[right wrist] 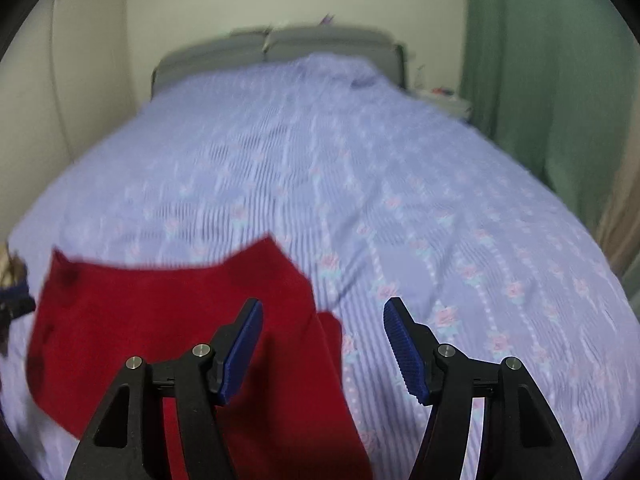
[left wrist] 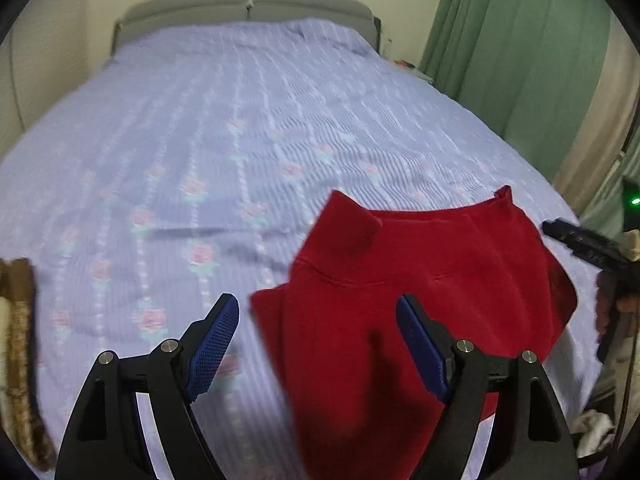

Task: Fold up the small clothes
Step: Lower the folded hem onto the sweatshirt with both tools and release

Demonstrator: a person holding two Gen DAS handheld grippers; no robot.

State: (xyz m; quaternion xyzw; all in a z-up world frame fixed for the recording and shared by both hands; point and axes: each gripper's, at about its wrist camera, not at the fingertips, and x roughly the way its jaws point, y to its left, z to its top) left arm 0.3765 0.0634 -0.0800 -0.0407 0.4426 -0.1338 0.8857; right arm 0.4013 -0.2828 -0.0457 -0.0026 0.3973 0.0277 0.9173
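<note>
Red garment [left wrist: 404,280] lies flat on the lavender floral bedspread [left wrist: 240,140], near the bed's foot edge, partly folded with one layer over another. Left gripper [left wrist: 316,344]: jaws apart, nothing clamped, blue pads [left wrist: 212,352] clear of the cloth; the garment's left edge sits under the gap. Right gripper [right wrist: 322,348]: jaws apart too, empty, over the garment's right edge. Grey headboard [left wrist: 248,8] at the far end, green curtain [left wrist: 520,40] on the right.
</note>
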